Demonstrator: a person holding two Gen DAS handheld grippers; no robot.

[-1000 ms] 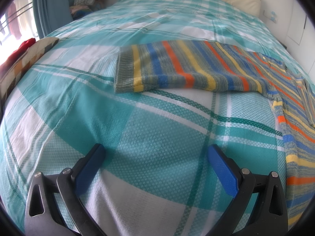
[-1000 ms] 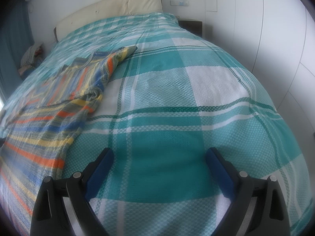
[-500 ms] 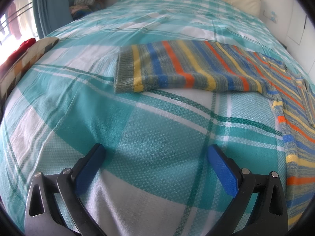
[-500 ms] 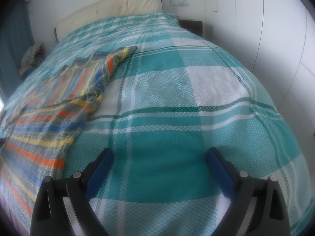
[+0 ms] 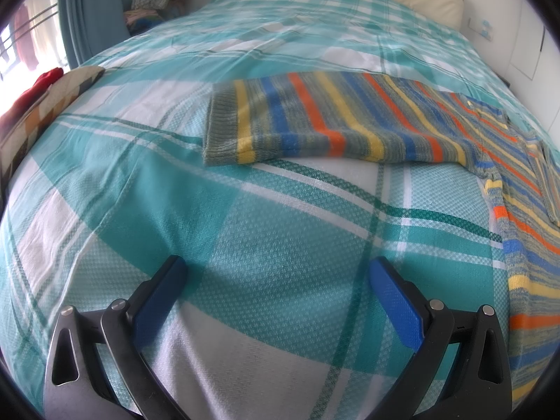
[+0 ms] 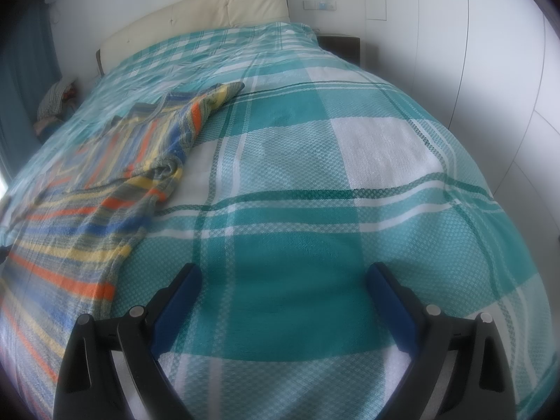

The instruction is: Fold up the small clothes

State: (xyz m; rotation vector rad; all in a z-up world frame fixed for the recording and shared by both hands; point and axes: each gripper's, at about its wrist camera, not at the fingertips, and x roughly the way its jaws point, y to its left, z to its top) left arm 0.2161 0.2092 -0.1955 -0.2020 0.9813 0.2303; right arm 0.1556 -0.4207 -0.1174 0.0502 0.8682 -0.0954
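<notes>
1 striped sweater, 2 empty wide-apart grippers nr it.

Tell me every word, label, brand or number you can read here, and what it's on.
None can be read.
Striped sweater: stripes only, no tag or print visible.
Plaid bedspread: pattern only.
Wall plate by the headboard: small blue marks, too blurred to read.
Left gripper and right gripper: no markings visible.
</notes>
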